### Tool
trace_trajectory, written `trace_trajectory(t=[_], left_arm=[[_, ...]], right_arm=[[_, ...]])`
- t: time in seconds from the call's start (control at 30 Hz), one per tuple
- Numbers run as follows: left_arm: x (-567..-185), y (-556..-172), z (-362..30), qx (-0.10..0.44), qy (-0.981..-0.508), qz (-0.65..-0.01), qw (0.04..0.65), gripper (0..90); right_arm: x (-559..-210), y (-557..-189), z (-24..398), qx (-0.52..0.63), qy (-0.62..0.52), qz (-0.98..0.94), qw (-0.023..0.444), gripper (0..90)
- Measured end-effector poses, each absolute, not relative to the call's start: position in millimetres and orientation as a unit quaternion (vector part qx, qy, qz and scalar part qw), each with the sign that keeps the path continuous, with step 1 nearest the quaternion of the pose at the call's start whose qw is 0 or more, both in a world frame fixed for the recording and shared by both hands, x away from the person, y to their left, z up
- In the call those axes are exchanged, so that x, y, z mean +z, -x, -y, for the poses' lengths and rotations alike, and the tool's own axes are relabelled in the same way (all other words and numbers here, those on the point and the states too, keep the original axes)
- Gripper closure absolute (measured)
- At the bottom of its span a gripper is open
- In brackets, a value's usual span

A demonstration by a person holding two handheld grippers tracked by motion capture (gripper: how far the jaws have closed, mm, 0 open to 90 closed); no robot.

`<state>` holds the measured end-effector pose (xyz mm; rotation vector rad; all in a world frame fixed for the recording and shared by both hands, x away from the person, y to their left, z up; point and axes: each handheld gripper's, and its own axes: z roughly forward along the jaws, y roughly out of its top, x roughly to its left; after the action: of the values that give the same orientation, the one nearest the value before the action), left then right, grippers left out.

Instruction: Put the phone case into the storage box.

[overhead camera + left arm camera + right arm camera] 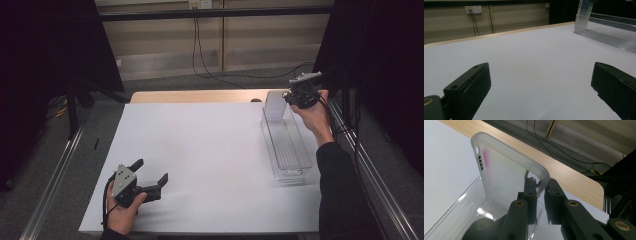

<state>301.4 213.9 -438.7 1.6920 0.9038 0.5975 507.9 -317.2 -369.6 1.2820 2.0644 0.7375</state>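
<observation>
- Translucent phone case (506, 173): upright at far end of clear plastic tray (286, 145), lower edge down inside tray; one rounded corner sits between jaws of right gripper (541, 192).
- R. gripper jaws: drawn together, clamped on case edge near that corner; rest of case stands clear to the side of jaws.
- High view: case (275, 106) at tray's far end, R. gripper (292, 98) at its side, near table's (200, 150) far right.
- Left gripper (151, 174): near-left on white table surface, well apart from tray; jaws wide apart, nothing between.
- Wood table edge (564, 172) just beyond case.
</observation>
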Motion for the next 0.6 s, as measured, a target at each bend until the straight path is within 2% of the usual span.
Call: trace_trajectory(t=[0.6], left_arm=[[-438.6,-300.9,-213.4,0.254,-0.711,-0.379,0.536,2.7]], right_arm=[[-372.4,-508.6,323.5,0.3,-0.493,-0.765,0.286,77.7]])
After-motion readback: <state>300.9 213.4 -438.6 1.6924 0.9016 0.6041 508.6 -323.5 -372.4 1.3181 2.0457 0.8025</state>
